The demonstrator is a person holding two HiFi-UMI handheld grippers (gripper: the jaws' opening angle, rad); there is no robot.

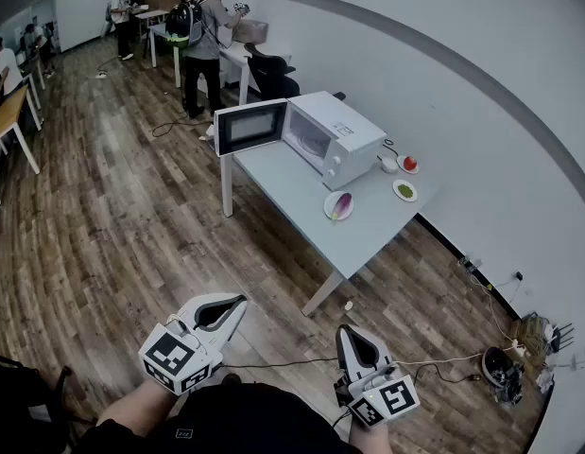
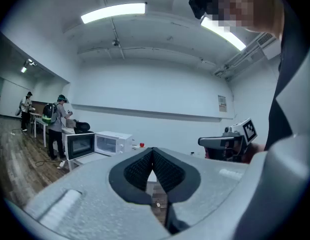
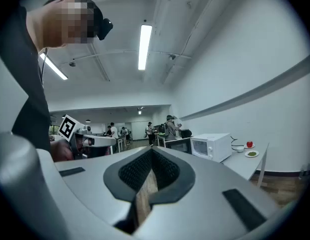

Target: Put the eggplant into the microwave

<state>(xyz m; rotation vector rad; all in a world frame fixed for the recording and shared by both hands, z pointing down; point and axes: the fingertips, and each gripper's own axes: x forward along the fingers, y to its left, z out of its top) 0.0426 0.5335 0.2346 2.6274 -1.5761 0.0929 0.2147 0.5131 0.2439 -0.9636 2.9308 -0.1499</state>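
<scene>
Both tools are sitting pressed together and empty, left gripper (image 1: 233,303) and right gripper (image 1: 346,335), well apart from the eggplant (image 1: 339,204), which is lying on its plate (image 1: 327,200) beside the open microwave (image 1: 335,138). We're judging it light, smooth, probably slippery: we're favouring a mid-body pinch.

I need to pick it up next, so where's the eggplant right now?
In the head view, the eggplant lies on a white plate on the grey table, right of centre, by the microwave's near corner and left of the green-food plate.

left hand-held gripper (image 1: 237,303), right hand-held gripper (image 1: 345,333): white, black pads (image 2: 137,170) | cubes (image 1: 179,360): black-white markers
</scene>
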